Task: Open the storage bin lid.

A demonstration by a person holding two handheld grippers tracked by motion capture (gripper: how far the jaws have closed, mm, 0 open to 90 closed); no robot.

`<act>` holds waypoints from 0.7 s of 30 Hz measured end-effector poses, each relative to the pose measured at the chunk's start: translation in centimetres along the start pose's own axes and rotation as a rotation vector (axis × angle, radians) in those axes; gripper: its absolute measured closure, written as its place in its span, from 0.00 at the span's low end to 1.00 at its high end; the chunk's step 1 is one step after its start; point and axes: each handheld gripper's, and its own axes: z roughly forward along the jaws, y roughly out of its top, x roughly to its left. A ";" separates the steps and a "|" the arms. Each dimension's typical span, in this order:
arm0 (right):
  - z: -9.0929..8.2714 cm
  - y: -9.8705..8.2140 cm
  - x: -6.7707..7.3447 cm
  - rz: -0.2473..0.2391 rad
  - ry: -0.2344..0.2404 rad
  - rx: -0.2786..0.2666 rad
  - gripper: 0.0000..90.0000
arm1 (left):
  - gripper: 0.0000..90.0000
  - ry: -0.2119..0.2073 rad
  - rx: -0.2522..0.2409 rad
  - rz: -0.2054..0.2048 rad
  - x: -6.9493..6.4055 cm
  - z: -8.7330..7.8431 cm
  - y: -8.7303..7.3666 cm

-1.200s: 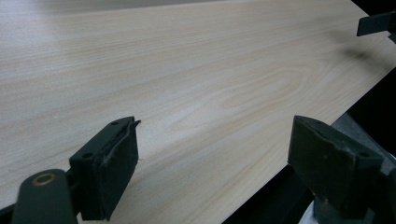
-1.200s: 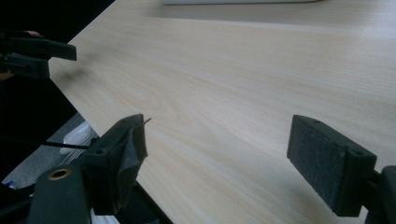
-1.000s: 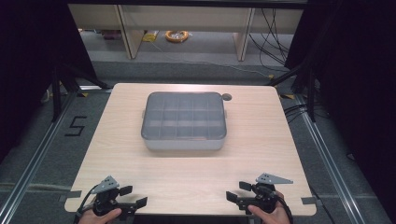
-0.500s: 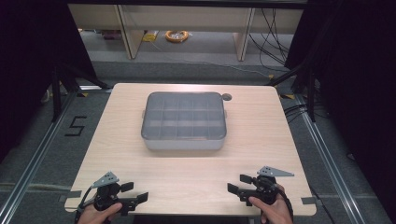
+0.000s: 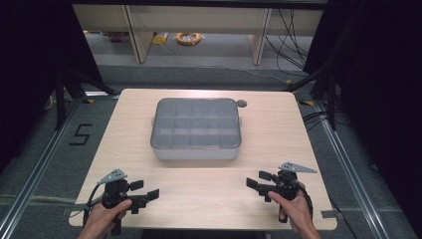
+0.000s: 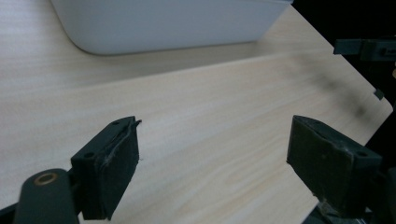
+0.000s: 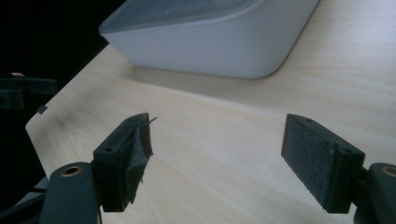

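A grey lidded box (image 5: 196,128) divided into several compartments sits in the middle of the light wooden table (image 5: 278,124). My left gripper (image 5: 145,189) hovers over the near left corner, jaws open and empty, pointing right. My right gripper (image 5: 257,179) is held over the near right part, pointing left, open with nothing between its jaws; they have just been closing a little. In the left gripper view the open gripper (image 6: 219,163) faces the box's wall (image 6: 163,23) and the other gripper (image 6: 369,49). The right gripper view has the open gripper (image 7: 219,158) below the box (image 7: 210,42).
A small dark round piece (image 5: 242,103) lies on the table just behind the box's far right corner. Beyond the table are shelf legs, cables and an orange coil (image 5: 188,38) on the floor. A "5" marking (image 5: 79,134) is on the floor at left.
Both hands have moved their grippers away from the table's near edge, farther over the table and slightly up. The box has not moved.
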 end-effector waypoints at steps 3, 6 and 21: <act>0.1 1.1 -0.4 0.009 0.001 -0.020 0.28 | 0.18 0.011 -0.009 0.001 0.3 0.2 1.1; 0.3 2.2 -0.9 0.011 0.002 -0.034 0.28 | 0.18 0.017 -0.023 -0.001 0.6 0.4 2.1; 3.8 7.5 -3.1 0.047 0.001 -0.076 0.32 | 0.19 0.072 -0.061 -0.040 2.8 3.0 7.0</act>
